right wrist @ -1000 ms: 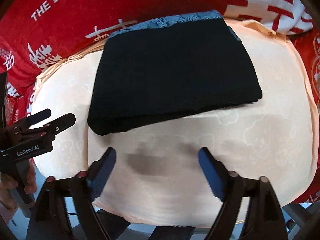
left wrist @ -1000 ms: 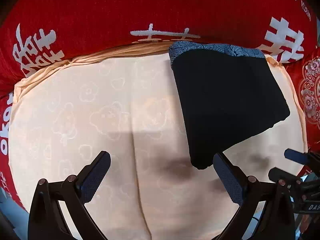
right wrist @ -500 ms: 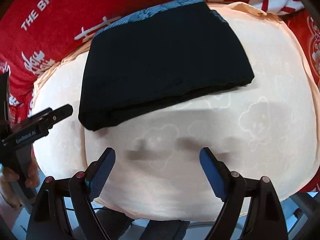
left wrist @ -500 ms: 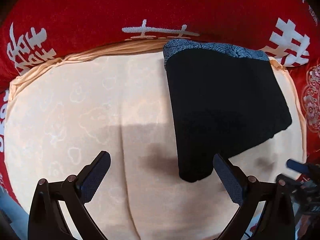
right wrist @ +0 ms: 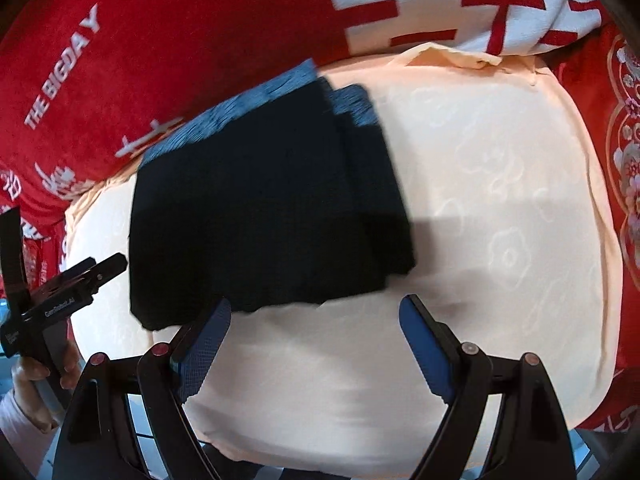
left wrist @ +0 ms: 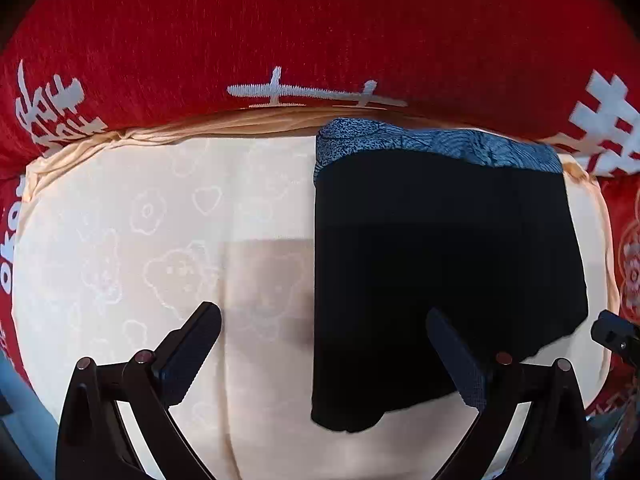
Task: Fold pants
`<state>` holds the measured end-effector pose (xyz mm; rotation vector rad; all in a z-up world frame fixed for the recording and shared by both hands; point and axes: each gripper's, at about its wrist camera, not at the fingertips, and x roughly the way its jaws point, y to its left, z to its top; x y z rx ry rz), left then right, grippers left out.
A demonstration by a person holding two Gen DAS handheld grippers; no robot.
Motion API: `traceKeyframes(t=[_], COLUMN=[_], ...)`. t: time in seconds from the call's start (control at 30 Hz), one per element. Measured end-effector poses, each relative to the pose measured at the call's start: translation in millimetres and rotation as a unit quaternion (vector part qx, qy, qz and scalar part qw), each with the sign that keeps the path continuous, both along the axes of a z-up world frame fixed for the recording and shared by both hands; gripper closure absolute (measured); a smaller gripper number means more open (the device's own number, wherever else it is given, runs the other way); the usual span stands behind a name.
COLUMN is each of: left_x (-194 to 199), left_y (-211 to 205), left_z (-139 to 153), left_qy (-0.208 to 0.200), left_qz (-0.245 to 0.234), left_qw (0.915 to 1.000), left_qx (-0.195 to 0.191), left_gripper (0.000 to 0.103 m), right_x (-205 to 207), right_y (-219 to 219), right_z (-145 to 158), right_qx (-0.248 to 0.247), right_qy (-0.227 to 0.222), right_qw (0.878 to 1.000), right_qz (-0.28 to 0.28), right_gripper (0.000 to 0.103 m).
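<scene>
Peach cloth (left wrist: 132,248) with faint flower and bear outlines, spread flat, bunched along its far edge. Behind it, red blanket (left wrist: 320,28) bearing white characters and "THE BIGDAY". White pillow (right wrist: 460,4) with red strokes at far right.

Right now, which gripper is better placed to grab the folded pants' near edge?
Left, probably. The left gripper is open and straddles the near left corner of the folded pants. The right gripper is also open, but over the bare peach cloth just short of that edge.
</scene>
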<state>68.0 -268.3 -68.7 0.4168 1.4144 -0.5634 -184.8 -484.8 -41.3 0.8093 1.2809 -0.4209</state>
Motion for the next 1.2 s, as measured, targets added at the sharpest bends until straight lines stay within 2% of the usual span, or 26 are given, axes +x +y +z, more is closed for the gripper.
traceKeyframes(t=[0.4,0.57,0.7,0.83,1.0,1.07,1.1,1.2], left_x=[4,9,20,35,49,54,55,54], left_y=[-22,-25,-22,-15,-8,-9,-10,-16], left_z=[-9,-10,-12,-21,-38,-48,-52,-62], left_qy=[0.003,0.012,0.04,0.094,0.144,0.17,0.176,0.181], left_qz=[0.002,0.004,0.007,0.012,0.008,0.004,0.002,-0.011], left_qw=[0.9998,0.9998,0.9991,0.9941,0.9854,0.979,0.9776,0.976], left_qx=[0.019,0.014,-0.012,-0.051,-0.091,-0.111,-0.115,-0.121], left_gripper=[0.0,0.0,0.0,0.0,0.0,0.0,0.0,0.0], right_x=[-5,-4,4,5,7,10,13,20], right_y=[-38,-51,-57,-65,-74,-77,-79,-86], right_z=[-21,-25,-28,-33,-46,-56,-61,-74], right_qx=[0.017,0.025,0.028,0.046,0.111,0.145,0.157,0.178], right_qy=[0.006,0.005,0.003,-0.008,-0.066,-0.08,-0.088,-0.101], right_qw=[1.0,1.0,1.0,0.999,0.991,0.985,0.983,0.978], right_qz=[-0.001,-0.003,0.007,0.01,0.025,0.039,0.045,0.048], right_gripper=[0.014,0.014,0.014,0.014,0.014,0.009,0.004,0.004])
